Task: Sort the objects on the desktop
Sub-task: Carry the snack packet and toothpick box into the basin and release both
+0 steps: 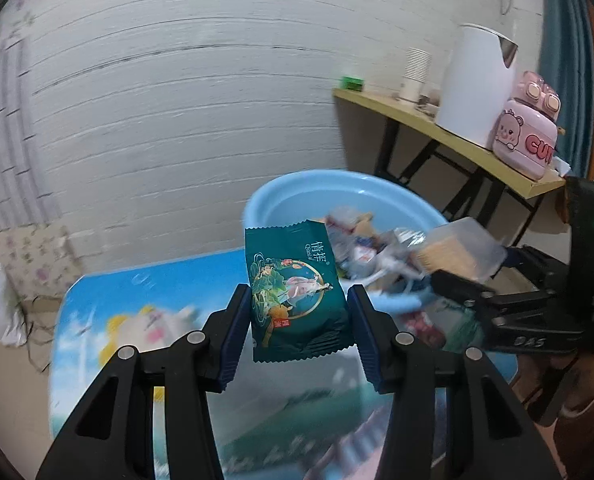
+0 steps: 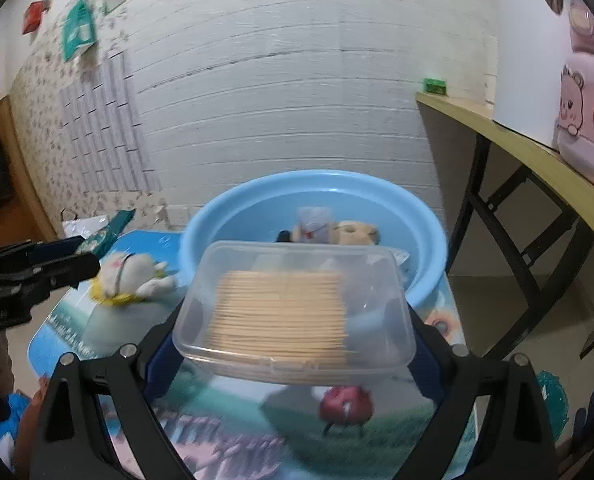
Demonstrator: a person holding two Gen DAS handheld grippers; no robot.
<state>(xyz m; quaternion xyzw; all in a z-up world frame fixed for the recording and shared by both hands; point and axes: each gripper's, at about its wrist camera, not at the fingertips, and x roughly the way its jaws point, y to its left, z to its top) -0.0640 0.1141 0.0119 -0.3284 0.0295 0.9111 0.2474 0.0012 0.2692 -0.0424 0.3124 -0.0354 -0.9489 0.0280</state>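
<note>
My left gripper (image 1: 299,320) is shut on a dark green snack packet (image 1: 295,292), held upright above the picture-printed table (image 1: 117,320), short of the light blue basin (image 1: 297,196). My right gripper (image 2: 295,344) is shut on a clear plastic box of toothpicks (image 2: 293,308), held above the table just before the basin (image 2: 225,220). The box (image 1: 457,252) and right gripper (image 1: 457,288) also show at the right of the left wrist view. The basin holds several small items, including a packet (image 2: 315,220) and a tan toy (image 2: 357,232).
A white and yellow plush toy (image 2: 133,276) lies on the table left of the basin. A wooden shelf (image 1: 457,140) at the right carries a white kettle (image 1: 473,88), a pink bottle (image 1: 525,136) and paper cups (image 1: 415,74). A white brick wall stands behind.
</note>
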